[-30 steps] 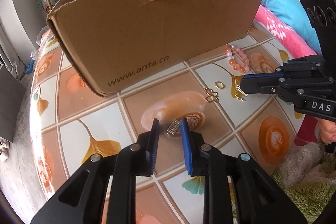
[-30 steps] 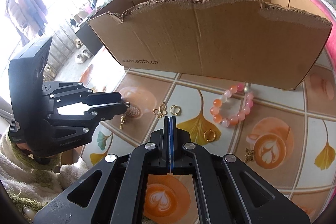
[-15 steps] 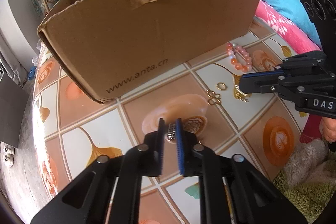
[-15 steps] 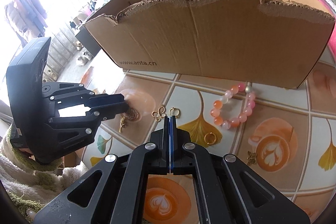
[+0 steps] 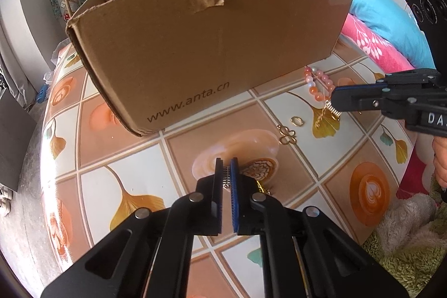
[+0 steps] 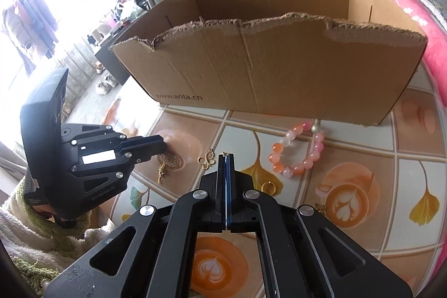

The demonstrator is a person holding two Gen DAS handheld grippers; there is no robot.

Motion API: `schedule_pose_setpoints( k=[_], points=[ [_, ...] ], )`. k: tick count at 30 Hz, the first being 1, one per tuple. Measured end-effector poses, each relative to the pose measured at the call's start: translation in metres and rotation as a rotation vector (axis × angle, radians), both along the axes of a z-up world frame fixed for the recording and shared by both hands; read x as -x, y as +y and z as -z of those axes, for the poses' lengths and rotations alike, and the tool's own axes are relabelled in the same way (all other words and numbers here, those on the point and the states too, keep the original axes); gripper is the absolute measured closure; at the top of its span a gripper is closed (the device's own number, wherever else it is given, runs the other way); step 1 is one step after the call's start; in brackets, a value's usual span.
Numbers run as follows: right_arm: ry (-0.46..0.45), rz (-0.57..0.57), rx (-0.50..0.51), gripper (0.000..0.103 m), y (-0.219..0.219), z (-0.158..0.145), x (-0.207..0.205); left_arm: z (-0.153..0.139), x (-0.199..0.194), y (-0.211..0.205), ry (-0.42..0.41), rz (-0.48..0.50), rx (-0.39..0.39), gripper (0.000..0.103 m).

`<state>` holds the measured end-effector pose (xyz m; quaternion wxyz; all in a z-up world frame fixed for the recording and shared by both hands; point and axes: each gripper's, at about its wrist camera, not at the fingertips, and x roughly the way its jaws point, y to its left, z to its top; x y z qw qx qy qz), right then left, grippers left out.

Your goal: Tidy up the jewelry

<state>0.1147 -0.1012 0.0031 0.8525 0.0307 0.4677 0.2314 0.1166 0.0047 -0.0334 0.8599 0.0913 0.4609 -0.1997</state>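
Pinching a small ridged silver clip (image 5: 226, 178), the left gripper (image 5: 226, 174) presses shut above glossy tiled tabletop (image 5: 167, 158); right gripper (image 6: 226, 161) closed, gripping a dangling gold coil earring (image 5: 329, 111)

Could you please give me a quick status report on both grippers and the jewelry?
Left hand-held gripper shut on silver clip. Right hand-held gripper shut, gold dangle at tip. Cardboard box ahead, path clear.

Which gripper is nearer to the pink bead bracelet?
Right. The right gripper, jaws shut, sits just beside the pink bead bracelet. The left gripper is farther, beyond the gold clover charm, closed on a small silver piece.
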Motion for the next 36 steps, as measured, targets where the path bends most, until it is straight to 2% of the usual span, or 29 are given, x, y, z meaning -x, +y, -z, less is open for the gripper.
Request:
schedule_pose_setpoints(
  k=[10, 16, 21, 25, 30, 33, 36],
  points=[
    [-0.029, 0.057, -0.05, 0.103, -0.014, -0.023, 0.006, -0.003, 0.008, 0.016, -0.026, -0.029, 0.055, 0.099],
    [-0.068, 0.057, -0.071, 0.103, -0.015, -0.042, 0.01, -0.022, 0.017, 0.026, -0.074, -0.052, 0.074, 0.099],
    [-0.122, 0.036, -0.095, 0.103, -0.013, -0.069, 0.012, -0.065, 0.028, 0.041, -0.16, -0.073, 0.121, 0.099],
    [-0.203, -0.011, -0.113, 0.103, -0.008, -0.101, 0.004, -0.11, 0.032, 0.048, -0.27, -0.064, 0.153, 0.099],
    [-0.291, -0.096, -0.154, 0.103, 0.002, -0.133, -0.023, -0.153, 0.005, 0.047, -0.382, -0.057, 0.199, 0.099],
    [-0.276, -0.131, -0.167, 0.103, 0.009, -0.135, -0.056, -0.157, -0.032, 0.039, -0.342, -0.038, 0.196, 0.099],
    [-0.143, -0.144, -0.168, 0.103, 0.016, -0.117, -0.098, -0.145, -0.075, 0.029, -0.231, -0.036, 0.147, 0.099]
  ],
)
